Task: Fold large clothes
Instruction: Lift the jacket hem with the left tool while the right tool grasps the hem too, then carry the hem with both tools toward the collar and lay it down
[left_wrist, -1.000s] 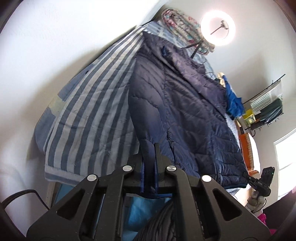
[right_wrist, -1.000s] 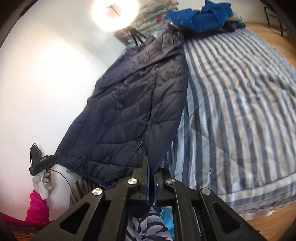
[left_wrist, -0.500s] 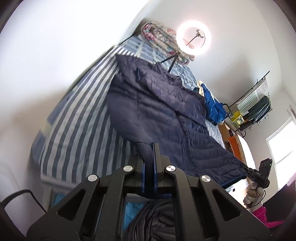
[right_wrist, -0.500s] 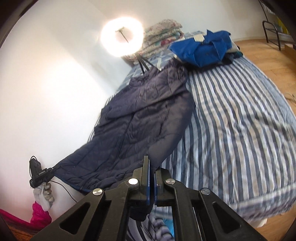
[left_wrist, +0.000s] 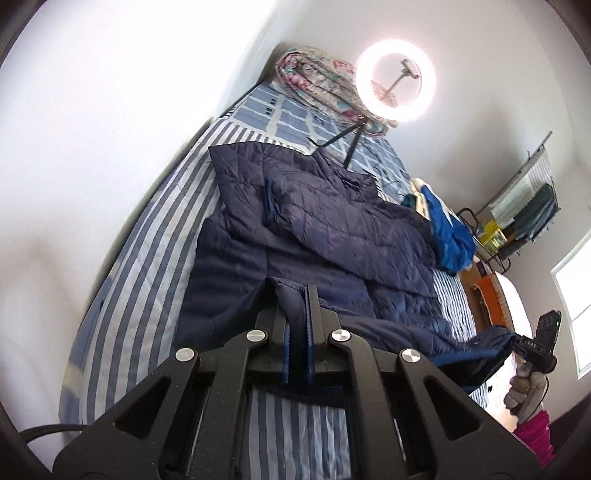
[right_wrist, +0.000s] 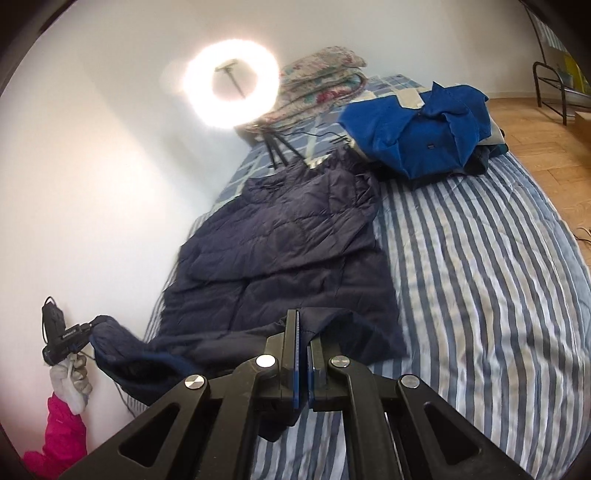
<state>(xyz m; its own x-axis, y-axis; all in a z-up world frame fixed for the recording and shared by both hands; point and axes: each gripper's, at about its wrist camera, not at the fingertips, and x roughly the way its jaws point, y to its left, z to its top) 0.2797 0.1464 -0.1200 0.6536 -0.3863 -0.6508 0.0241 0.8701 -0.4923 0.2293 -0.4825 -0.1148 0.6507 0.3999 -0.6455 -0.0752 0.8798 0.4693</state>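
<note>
Jacket (right_wrist: 295, 251) – navy, quilted. Bed cover (right_wrist: 480, 277) – blue-and-white stripes. Piled garment (right_wrist: 417, 125) – bright blue. Folded quilt (right_wrist: 317, 81) – floral. Tongs (right_wrist: 303, 354) – black.

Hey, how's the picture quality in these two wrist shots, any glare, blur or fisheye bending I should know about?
Left wrist view: the ring light blows out to white, the wall beside the striped bed is overexposed, and the bed's edge bows from fisheye. Right wrist view: the same ring light flares with a soft halo, and the navy jacket stays dark but readable, quilting visible. Both frames have black corner vignetting.
</note>
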